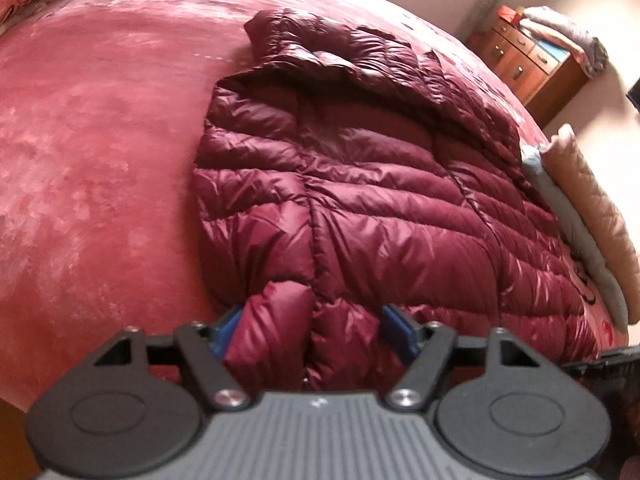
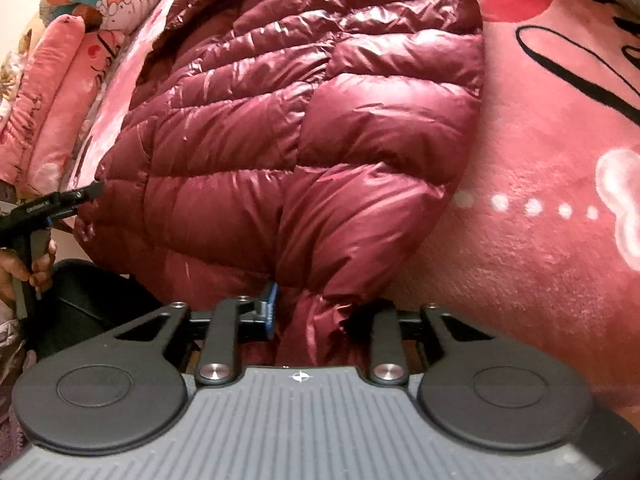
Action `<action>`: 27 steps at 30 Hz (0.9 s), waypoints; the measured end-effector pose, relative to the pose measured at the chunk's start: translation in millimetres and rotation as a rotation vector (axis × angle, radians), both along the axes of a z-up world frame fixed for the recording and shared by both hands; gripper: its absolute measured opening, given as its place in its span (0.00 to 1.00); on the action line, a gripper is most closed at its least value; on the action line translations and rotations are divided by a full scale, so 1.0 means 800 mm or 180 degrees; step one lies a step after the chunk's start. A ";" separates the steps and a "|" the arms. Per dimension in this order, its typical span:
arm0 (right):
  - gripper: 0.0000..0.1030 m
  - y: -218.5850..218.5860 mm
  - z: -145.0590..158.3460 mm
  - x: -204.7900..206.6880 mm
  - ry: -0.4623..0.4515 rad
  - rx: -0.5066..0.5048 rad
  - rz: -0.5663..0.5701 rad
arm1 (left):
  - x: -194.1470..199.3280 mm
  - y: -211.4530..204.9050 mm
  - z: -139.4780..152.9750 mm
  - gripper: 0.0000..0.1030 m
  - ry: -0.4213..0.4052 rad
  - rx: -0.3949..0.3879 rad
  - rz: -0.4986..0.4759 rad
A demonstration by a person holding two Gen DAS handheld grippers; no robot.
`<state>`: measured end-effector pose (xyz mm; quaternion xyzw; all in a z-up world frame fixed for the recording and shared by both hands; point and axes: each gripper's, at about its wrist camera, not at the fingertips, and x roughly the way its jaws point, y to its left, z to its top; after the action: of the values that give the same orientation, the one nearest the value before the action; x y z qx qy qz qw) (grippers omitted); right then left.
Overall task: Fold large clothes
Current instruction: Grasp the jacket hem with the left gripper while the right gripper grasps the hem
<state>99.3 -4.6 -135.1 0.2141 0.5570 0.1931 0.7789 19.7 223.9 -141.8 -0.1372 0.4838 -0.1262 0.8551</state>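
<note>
A shiny maroon puffer jacket (image 1: 360, 180) lies spread on the bed, hood at the far end. In the left wrist view my left gripper (image 1: 312, 332) stands wide at the near hem, a puffy fold filling the gap and both blue pads (image 1: 230, 332) against the fabric. The right wrist view shows the same jacket (image 2: 280, 120). There my right gripper (image 2: 316, 312) is shut on a bunched fold of the hem; one blue pad (image 2: 271, 304) shows, the other is hidden by fabric. The left gripper (image 2: 90, 192) also appears at the jacket's left edge, held by a hand (image 2: 36, 268).
A pink patterned blanket (image 1: 100, 140) (image 2: 540, 240) covers the bed. Pink rolled pillows (image 2: 52, 100) lie along one side. Beige and grey bedding (image 1: 592, 208) runs along the bed's right edge. A wooden dresser (image 1: 528, 64) with folded cloth on top stands at the wall.
</note>
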 end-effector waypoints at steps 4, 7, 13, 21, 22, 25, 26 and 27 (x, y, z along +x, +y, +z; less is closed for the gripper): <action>0.22 -0.002 0.005 0.002 -0.0145 0.0135 -0.0081 | -0.001 0.002 0.004 0.42 -0.0023 -0.0028 -0.0002; 0.21 -0.003 0.006 0.004 -0.0186 0.0150 -0.0083 | -0.004 0.001 0.006 0.45 -0.0053 0.0022 0.0006; 0.23 0.003 -0.001 0.011 -0.0061 0.0028 -0.0182 | -0.002 -0.017 -0.002 0.64 -0.0022 0.0224 -0.0101; 0.28 0.001 -0.010 0.015 0.0093 0.0061 -0.0262 | -0.005 -0.027 0.001 0.53 -0.0043 0.0383 -0.0136; 0.28 0.002 -0.011 0.016 0.0099 0.0069 -0.0269 | -0.006 -0.027 0.002 0.48 -0.0057 0.0410 -0.0134; 0.29 0.002 -0.011 0.015 0.0109 0.0099 -0.0292 | -0.008 -0.029 0.006 0.33 -0.0114 0.0469 -0.0119; 0.29 0.003 -0.010 0.014 0.0101 0.0095 -0.0287 | -0.010 -0.029 0.008 0.31 -0.0141 0.0495 -0.0115; 0.31 0.002 -0.009 0.013 0.0090 0.0088 -0.0275 | -0.012 -0.030 0.010 0.27 -0.0176 0.0521 -0.0113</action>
<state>109.9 -2.8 -142.6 0.2514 0.5554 0.1639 0.7756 10.3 199.9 -133.7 -0.0548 0.4711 -0.1051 0.8741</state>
